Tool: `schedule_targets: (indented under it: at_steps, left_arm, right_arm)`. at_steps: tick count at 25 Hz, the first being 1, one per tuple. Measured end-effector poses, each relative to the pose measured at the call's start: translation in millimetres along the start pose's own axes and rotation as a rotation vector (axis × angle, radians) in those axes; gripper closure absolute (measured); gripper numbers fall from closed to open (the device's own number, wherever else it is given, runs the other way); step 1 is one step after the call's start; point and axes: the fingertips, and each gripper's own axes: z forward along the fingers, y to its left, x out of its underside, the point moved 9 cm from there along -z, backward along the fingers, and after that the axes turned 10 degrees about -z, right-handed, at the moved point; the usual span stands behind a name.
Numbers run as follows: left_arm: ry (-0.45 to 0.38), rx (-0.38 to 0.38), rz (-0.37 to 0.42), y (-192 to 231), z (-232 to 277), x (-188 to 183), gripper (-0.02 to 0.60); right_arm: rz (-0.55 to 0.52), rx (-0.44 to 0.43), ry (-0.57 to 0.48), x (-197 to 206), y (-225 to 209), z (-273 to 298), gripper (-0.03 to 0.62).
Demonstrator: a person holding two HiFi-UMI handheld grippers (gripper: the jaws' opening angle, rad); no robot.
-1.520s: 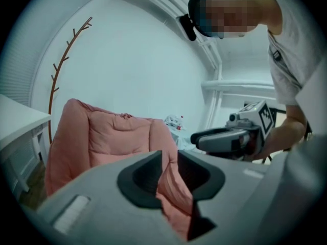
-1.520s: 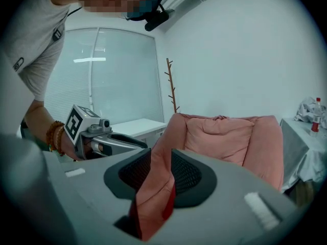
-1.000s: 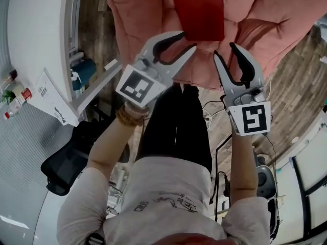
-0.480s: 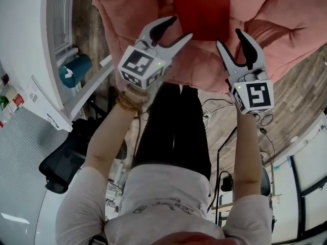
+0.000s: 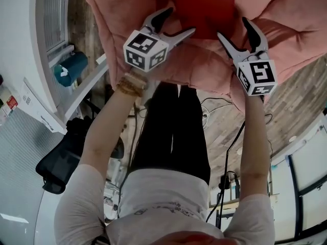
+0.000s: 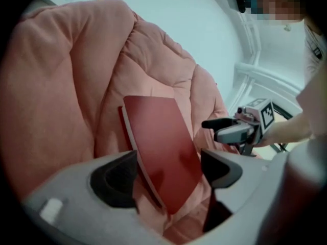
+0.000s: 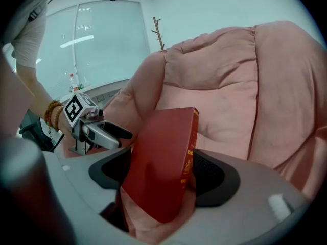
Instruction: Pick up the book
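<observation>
A dark red hardcover book [image 5: 203,8] lies on the pink cushion [image 5: 286,29] of a big padded chair. My left gripper [image 5: 179,22] is at the book's near left corner and my right gripper [image 5: 233,28] at its near right corner. In the left gripper view the book [image 6: 163,147] reaches in between that gripper's [image 6: 166,173] pads, which do not press it. The right gripper view shows the book [image 7: 162,162] standing between the wide jaws of that gripper [image 7: 163,176], its gold-printed spine close to the right pad. Both pairs of jaws have just been opening.
The cushion [image 6: 61,86] rises behind and around the book. A white cabinet [image 5: 25,45] with a teal object [image 5: 70,68] stands at left, with a black office chair [image 5: 59,160] below it. Cables [image 5: 225,152] lie on the wooden floor [image 5: 301,96].
Both grippers have come down and forward to the book's near corners, and their jaws have spread wider. The book now sits between each pair of jaws.
</observation>
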Motion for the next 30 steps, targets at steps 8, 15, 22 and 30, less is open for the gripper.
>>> schedule_targets:
  at_steps: [8,15,22,30]
  left_arm:
    - [0.034,0.025,-0.053,26.3,25.4,8.3,0.150]
    - [0.041,0.052,-0.083,35.8,47.0,7.7,0.110]
    - [0.039,0.085,-0.097,46.9,59.3,10.7,0.106]
    - [0.027,0.094,-0.104,42.5,57.4,12.1,0.129]
  right_arm:
    - [0.052,-0.069,0.005,26.7,-15.3,33.5,0.096]
    - [0.073,-0.126,0.013,39.8,-29.3,59.5,0.069]
    - [0.086,-0.129,0.002,49.0,-33.2,76.0,0.091]
    - [0.139,-0.100,-0.012,50.1,-22.6,72.6,0.178]
